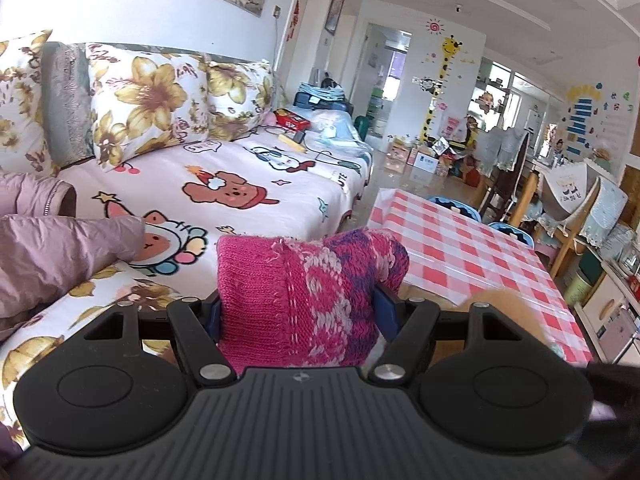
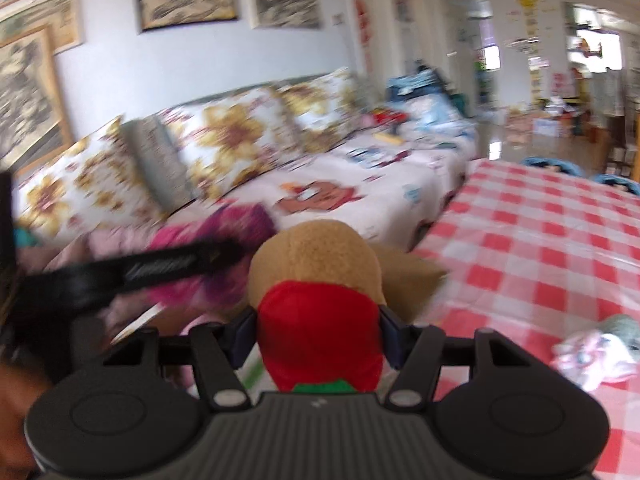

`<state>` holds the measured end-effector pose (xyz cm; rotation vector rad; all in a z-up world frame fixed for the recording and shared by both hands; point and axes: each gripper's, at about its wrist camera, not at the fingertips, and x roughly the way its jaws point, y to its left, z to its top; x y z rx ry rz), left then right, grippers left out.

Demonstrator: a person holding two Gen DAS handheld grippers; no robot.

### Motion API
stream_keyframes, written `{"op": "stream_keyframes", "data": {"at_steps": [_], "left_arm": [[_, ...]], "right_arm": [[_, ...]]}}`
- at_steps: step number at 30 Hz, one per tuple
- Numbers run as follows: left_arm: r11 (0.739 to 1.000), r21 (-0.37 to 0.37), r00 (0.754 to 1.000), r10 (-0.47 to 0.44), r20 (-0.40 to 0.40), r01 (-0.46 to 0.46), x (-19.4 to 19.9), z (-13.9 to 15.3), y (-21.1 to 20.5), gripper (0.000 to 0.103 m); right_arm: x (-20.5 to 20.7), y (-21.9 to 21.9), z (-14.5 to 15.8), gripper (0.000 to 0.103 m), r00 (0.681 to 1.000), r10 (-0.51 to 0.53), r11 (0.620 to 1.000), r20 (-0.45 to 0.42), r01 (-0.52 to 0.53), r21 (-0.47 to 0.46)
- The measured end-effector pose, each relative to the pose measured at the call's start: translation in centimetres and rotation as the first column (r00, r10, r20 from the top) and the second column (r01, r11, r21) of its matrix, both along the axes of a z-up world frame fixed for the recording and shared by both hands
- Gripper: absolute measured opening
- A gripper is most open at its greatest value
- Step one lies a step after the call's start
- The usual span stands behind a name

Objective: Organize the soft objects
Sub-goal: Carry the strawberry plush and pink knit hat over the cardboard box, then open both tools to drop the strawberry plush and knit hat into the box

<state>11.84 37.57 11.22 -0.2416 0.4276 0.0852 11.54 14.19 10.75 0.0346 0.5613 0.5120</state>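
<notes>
My left gripper is shut on a pink and purple knitted piece, held up in the air between the sofa and the red-checked table. My right gripper is shut on a tan plush toy with a red part, held over the table's left edge. In the blurred right wrist view, the left gripper and the knitted piece show to the left of the plush toy.
A lilac padded jacket lies on the sofa at the left. Floral cushions line the sofa back. A pale soft bundle lies on the table at the right. Chairs stand beyond the table.
</notes>
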Motion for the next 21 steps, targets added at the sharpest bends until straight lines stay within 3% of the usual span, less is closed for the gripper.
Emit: {"op": "stream_keyframes", "data": {"at_steps": [6,12,16,21], "left_arm": [[1.000,-0.006,1.000,0.020,-0.005,-0.020,-0.6,0.1,-0.1,0.085],[1.000,0.004,1.000,0.007,-0.018,-0.007,-0.7,-0.1,-0.7,0.086],[1.000,0.016,0.999,-0.011,-0.037,0.012,-0.5,-0.3,-1.0,0.087],[0.997,0.040,0.995,-0.059,-0.079,0.062,0.1,-0.9,-1.8,0.088]], "right_arm": [[-1.2,2.2,-1.1,0.061,0.979,0.186,0.982,-0.081,-0.188,-0.010],[-2.3,4.0,-2.5,0.065,0.942,0.308,0.942,-0.131,-0.321,-0.093],[-3.2,4.2,-2.9,0.077,0.932,0.340,0.926,-0.128,-0.355,-0.129],[-3.7,2.3,-2.3,0.082,0.944,0.309,0.942,-0.111,-0.320,-0.102]]}}
